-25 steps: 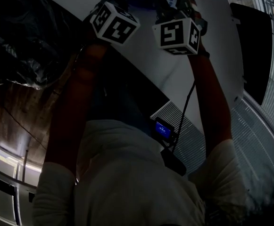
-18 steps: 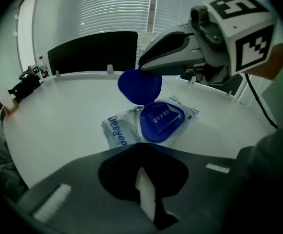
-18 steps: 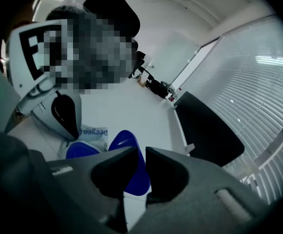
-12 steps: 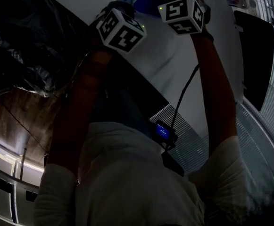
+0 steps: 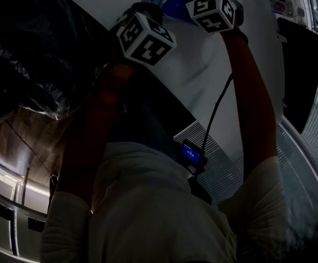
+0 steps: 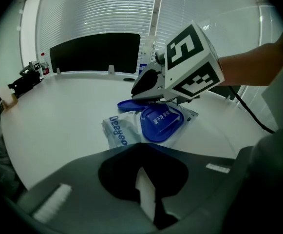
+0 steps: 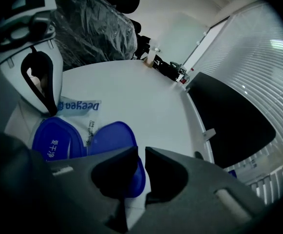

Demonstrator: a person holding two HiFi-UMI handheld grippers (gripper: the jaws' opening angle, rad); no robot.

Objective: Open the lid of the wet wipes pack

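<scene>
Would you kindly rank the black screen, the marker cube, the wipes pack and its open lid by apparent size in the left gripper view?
1-2. Screen and cube: about alike; the cube is nearer, so unranked.
3. Pack, slightly smaller.
4. Lid, smallest.

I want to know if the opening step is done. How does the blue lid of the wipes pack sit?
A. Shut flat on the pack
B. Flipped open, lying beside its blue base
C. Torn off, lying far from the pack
B: the lid lies swung back next to the blue base on the pack.
</scene>
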